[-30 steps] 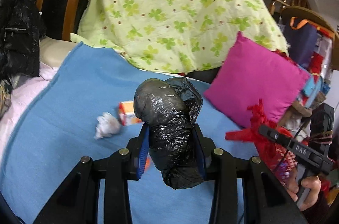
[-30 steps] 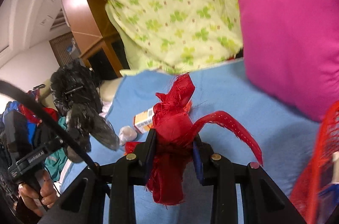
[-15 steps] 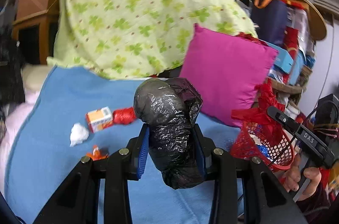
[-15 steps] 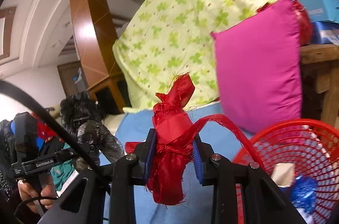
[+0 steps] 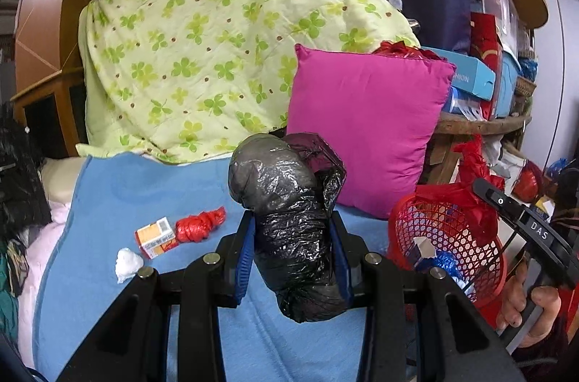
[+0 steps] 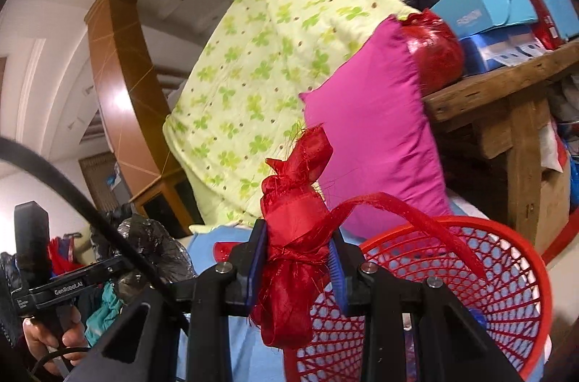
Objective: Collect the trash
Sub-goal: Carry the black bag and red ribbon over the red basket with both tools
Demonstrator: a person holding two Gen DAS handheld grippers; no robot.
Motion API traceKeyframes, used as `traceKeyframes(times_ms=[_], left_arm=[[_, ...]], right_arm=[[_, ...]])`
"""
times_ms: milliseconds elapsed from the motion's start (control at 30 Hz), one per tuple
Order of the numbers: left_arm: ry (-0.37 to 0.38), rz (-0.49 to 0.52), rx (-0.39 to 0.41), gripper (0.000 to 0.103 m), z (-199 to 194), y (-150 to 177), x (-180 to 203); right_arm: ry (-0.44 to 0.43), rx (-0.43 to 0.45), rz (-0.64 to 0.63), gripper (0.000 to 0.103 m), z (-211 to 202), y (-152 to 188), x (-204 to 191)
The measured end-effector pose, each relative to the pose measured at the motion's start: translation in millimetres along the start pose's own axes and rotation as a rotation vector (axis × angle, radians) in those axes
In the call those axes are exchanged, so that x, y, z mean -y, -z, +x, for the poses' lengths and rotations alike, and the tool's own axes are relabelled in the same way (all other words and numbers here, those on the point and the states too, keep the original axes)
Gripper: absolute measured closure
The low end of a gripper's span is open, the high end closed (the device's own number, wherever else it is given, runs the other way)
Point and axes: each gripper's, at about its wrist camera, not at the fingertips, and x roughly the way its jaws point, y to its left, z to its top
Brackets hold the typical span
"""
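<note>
Left gripper (image 5: 294, 257) clamped on black plastic bag bundle (image 5: 289, 230), right gripper (image 6: 299, 268) pinching knotted red ribbon bundle (image 6: 293, 251) beside red mesh basket (image 6: 506, 273), over blue blanket (image 5: 144, 186), magenta cushion (image 5: 365, 128) behind.

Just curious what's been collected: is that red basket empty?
Not empty. Through the red basket mesh, a white scrap and a blue crumpled wrapper show inside.

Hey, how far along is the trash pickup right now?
Some trash already sits in the red basket. In hand: left gripper holds a black bag bundle, right gripper a red fabric wad. Still on the blanket: small carton, red wad, white tissue.
</note>
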Motion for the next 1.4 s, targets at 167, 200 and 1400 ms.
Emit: traceKeyframes(times_ms=[167,200,1400], left_arm=[[-0.002,0.053,0.001,0.063,7.5,-9.2,27.1],[-0.001,0.059,0.0,0.063,8.8,-10.2,30.1],[0.075,0.191,-0.015,0.062,31.0,-26.5,109.5]], right_arm=[[0.005,0.027,0.032,0.069,-9.0,-5.5,13.4],[0.006,0.033,0.038,0.069,-12.2,-6.0,17.0],[0.011,0.099,0.116,0.069,-47.6,-12.8,44.7]])
